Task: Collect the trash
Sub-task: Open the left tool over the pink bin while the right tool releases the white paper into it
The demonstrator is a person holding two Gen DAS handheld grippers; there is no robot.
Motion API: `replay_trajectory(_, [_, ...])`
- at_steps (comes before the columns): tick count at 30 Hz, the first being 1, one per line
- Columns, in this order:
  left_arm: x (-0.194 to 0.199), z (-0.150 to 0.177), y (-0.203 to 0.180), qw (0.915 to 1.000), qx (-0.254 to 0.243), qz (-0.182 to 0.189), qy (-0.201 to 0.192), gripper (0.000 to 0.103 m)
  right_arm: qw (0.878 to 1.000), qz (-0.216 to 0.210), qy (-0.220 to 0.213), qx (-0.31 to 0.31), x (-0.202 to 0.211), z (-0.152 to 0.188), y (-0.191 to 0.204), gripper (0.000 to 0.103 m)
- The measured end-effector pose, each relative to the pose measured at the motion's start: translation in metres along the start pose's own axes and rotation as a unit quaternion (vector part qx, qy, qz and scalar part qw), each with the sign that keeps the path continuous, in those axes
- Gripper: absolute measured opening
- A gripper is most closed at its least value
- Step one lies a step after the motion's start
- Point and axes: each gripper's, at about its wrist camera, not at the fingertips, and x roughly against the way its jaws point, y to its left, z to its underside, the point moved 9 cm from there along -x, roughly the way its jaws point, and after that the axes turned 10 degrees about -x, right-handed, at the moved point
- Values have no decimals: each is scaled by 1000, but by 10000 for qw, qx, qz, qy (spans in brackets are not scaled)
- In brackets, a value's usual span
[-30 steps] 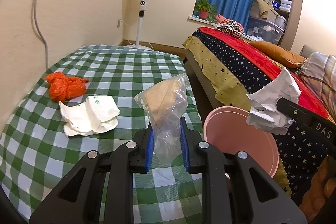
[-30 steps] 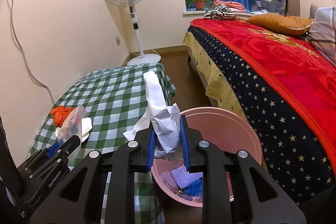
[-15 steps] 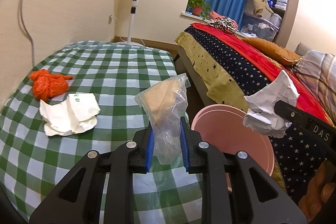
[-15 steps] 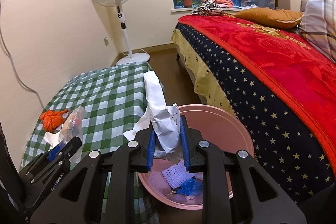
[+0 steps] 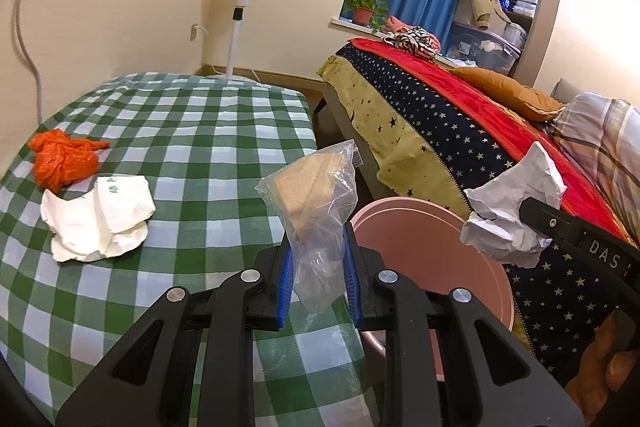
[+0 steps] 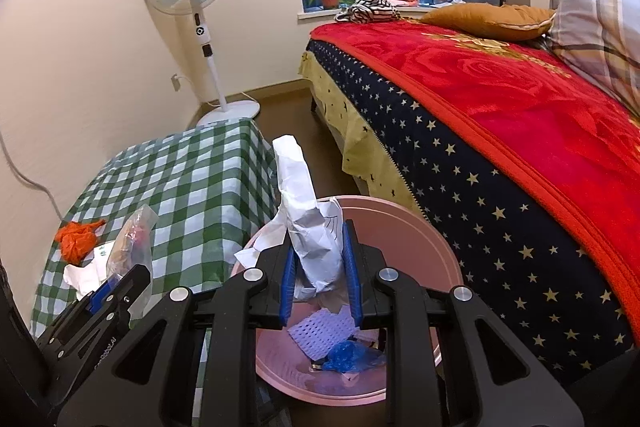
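The right hand-held gripper [image 6: 318, 273] is clamped on a crumpled white paper [image 6: 308, 227] directly above the pink bin [image 6: 420, 239], which already holds scraps. The left hand-held gripper [image 5: 316, 269] pinches a clear plastic bag [image 5: 314, 195] above the checked surface [image 5: 200, 131], beside the bin. Best to let the paper go first, then bring the bag fully past the rim before releasing.

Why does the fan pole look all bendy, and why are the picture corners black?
Both views come through a fisheye lens: in the right wrist view the fan pole bows and the bed's edge curves; in the left wrist view the checked table bulges like a dome. Black corners are the lens's round rim.
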Motion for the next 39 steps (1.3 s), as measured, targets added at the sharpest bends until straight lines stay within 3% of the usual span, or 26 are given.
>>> replay_trajectory(15, [-17,-4,-41,9983,-351,465,-9,22,9986,496,6,-155,-16,1,-22,22])
replay_trajectory(26, [-34,-1,-69,9957,-517,757,120,22,9939,979,-217,-454,-13,-11,-54,22])
replay_trajectory(30, [-37,3,-78,9933,-607,960,193,25,9927,1040,-228,-560,-12,-12,-60,29])
replay_trajectory(32, [-38,7,-79,9931,-642,953,240,44,9913,1112,-313,-624,-10,-14,-62,45])
replay_trajectory(34, [-37,9,-77,9931,-635,962,234,45,9910,1114,-354,-646,-8,-15,-63,52])
replay_trajectory(39, [-31,7,-67,9940,-602,892,208,45,9913,1096,-359,-641,-8,-15,-62,54])
